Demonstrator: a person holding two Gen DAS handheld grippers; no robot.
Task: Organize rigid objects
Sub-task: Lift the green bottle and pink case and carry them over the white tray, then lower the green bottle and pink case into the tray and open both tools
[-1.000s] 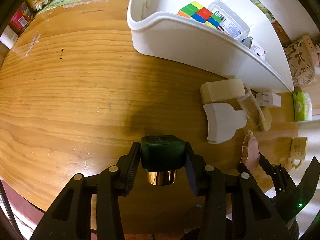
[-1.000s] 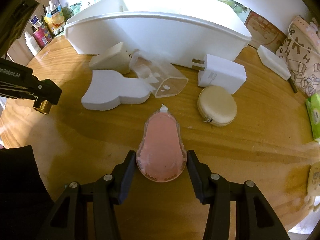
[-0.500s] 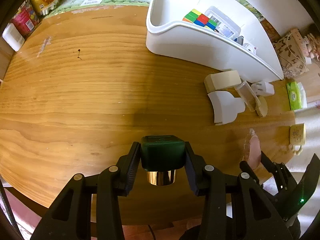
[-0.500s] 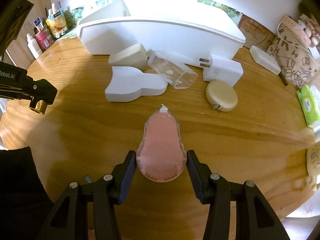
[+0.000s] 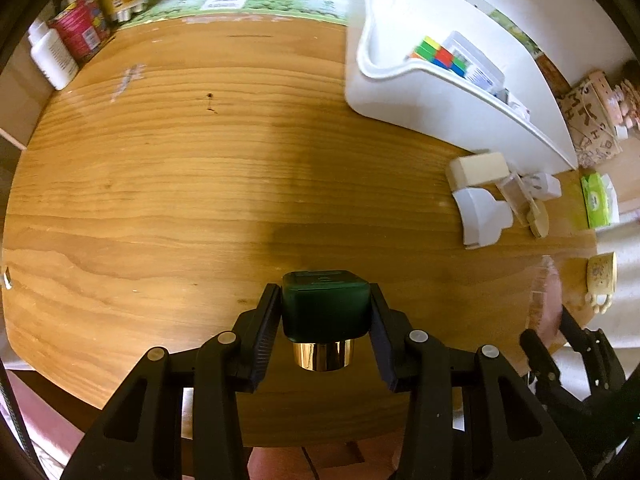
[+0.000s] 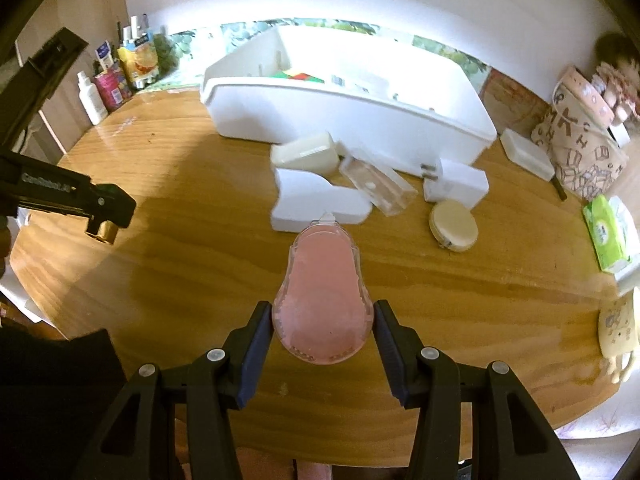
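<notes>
The white bin at the back of the wooden surface holds a multicoloured cube and a clear labelled box. A cream block, a white scoop-shaped piece, a clear case, a white plug adapter and a round cream compact lie clustered before it, bottles lining the far-left edge. The left gripper pinches a dark green bottle with a gold cap above the wide bare left half, and the right gripper pinches a pink tape dispenser over the near edge.
</notes>
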